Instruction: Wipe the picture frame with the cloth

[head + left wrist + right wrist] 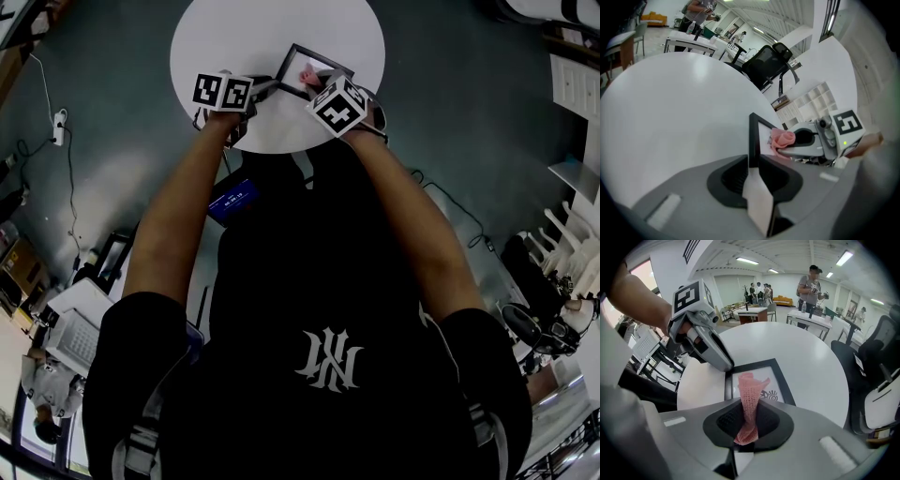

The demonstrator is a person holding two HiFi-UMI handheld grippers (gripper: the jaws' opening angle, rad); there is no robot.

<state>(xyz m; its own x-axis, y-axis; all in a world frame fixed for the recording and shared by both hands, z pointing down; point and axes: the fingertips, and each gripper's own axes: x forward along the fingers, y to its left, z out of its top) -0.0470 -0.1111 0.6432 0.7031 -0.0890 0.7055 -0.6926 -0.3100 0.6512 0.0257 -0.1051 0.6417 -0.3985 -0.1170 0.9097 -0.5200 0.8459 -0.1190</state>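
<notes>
The picture frame (777,383), approx. at the middle of the worktop (806,345), is clamped by its rim in the closed fingers of the left gripper (752,176), & the cloth (749,397) is pinched in the fingers of the right gripper (749,423), w/ the frame's face lying straight ahead under it.

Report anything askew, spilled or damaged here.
Nothing stands out. The left gripper clamps the picture frame by its edge, the right gripper holds the pink cloth over its face, and the white table shows no spill.
</notes>
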